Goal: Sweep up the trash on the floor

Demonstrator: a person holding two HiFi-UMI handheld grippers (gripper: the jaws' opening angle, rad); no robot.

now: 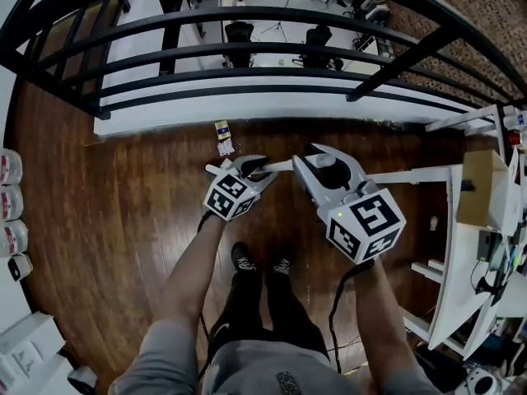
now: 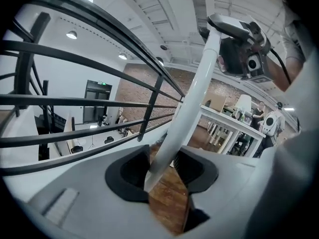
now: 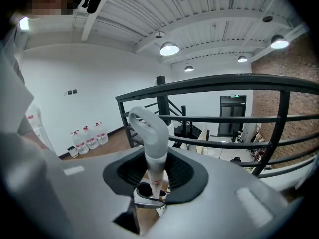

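**Trash** (image 1: 222, 138)
- Small flat packets, pale with some print.
- Lies on the floor (image 1: 123, 204) close under the railing (image 1: 247, 72), just ahead of both grippers.
- Judged very light and thin, and likely to skid or flip on the smooth boards.
- Not for pinching directly; better pushed along with short, low strokes.

**Handle** (image 1: 276, 166)
- White, round and long, ending in a loop (image 3: 144, 121) at the top.
- Runs from one gripper to the other; lower end and sweeping head not visible in any view.
- Judged light, stiff and smooth-skinned.
- Likely to twist or slip lengthwise unless squeezed square across the shaft.

**Left gripper** (image 1: 247, 167)
- Closed round the shaft of the handle (image 2: 194, 83), lower down its length.
- Pads against both sides, with a strip of floor showing past the shaft.

**Right gripper** (image 1: 321, 156)
- Pinches the neck of the handle (image 3: 154, 158) just under the loop.

**Recommended hold**
- Upper grip at the neck as the pivot, lower grip on the shaft to steer.
- Grips sit near each other now; wider spacing is judged to give better leverage.

**Surroundings**
- Bottles (image 1: 10, 196) along the left wall.
- Table (image 1: 451, 245) to the right.
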